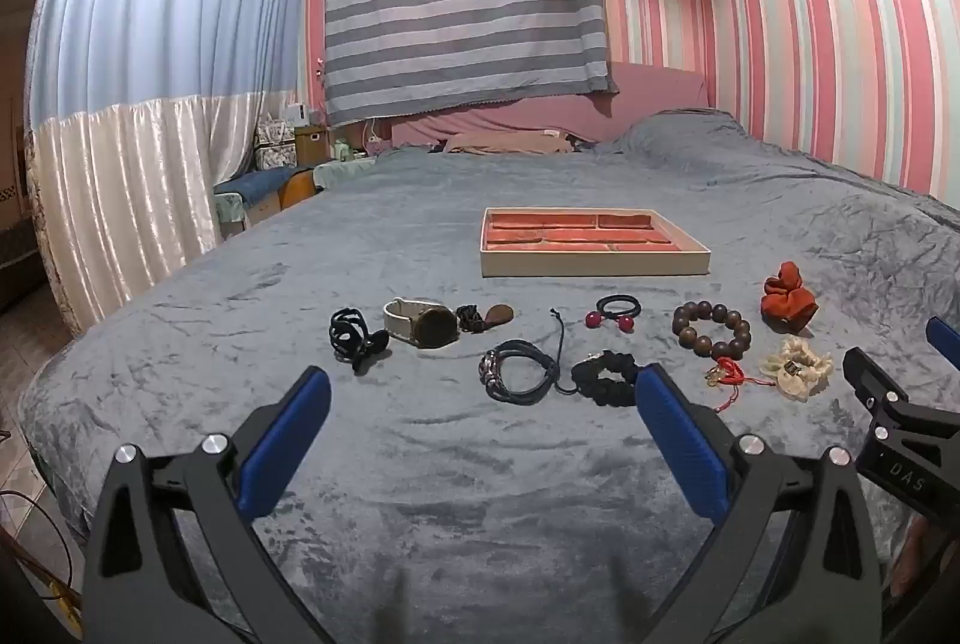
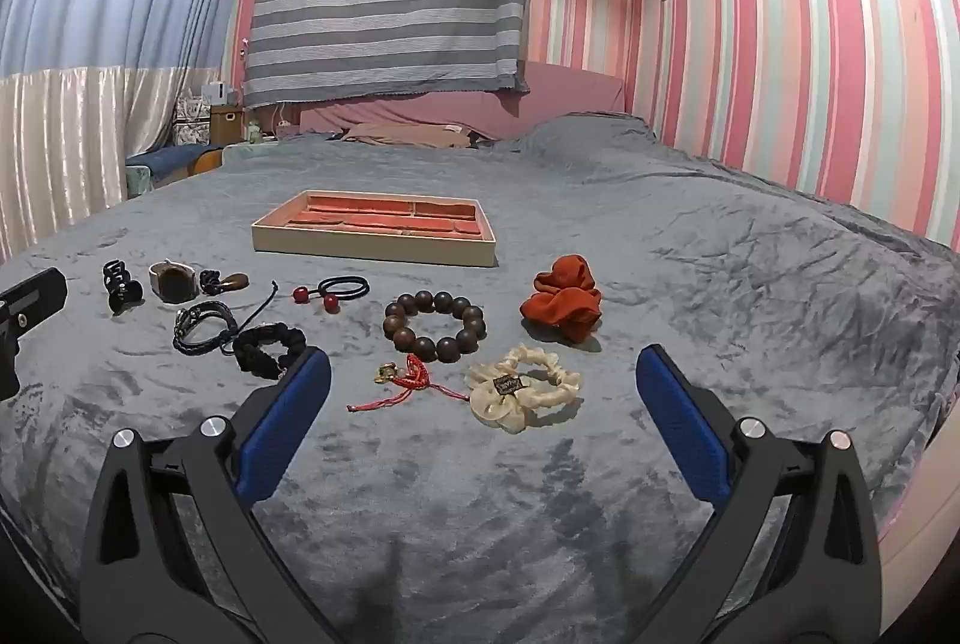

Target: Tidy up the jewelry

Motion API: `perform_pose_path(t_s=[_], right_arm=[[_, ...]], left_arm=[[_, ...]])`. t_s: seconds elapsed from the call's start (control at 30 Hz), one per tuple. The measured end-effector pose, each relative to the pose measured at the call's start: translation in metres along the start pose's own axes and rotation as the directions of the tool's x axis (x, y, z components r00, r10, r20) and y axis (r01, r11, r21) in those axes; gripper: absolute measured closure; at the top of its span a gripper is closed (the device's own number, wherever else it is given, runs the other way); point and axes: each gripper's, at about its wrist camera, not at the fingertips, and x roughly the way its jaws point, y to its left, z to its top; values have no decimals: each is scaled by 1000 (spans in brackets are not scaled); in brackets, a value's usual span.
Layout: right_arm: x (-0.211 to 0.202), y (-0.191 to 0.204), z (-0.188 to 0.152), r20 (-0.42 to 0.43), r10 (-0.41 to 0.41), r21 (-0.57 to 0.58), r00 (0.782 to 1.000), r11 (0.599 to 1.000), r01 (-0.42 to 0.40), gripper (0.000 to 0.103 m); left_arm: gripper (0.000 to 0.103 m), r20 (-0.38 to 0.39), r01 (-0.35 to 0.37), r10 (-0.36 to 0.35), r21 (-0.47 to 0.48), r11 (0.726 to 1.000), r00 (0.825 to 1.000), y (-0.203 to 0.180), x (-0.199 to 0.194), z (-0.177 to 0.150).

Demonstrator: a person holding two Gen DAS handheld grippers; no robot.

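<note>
Velvety grey bed cover [image 2: 660, 248] carries a rectangular cream tray [image 2: 372, 248], round wooden bead bracelet [image 2: 433, 323] and ruffled scrunchies; both hand-held grippers, left [image 1: 483, 392] and right [image 2: 483, 386], gape apart, empty.

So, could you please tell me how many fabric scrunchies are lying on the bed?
3. A rust-red scrunchie lies farthest right, a cream scrunchie lies in front of it, and a black scrunchie lies left of the wooden bead bracelet. None looks hidden.
</note>
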Motion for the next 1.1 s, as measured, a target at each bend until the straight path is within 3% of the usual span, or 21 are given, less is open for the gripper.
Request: perform_pose_path(t_s=[1.1], right_arm=[[-3,-4,0,13,-2,9,1000,1000,2,4]], left_arm=[[4,18,-1,1,6,1000,1000,-3,-4,2]])
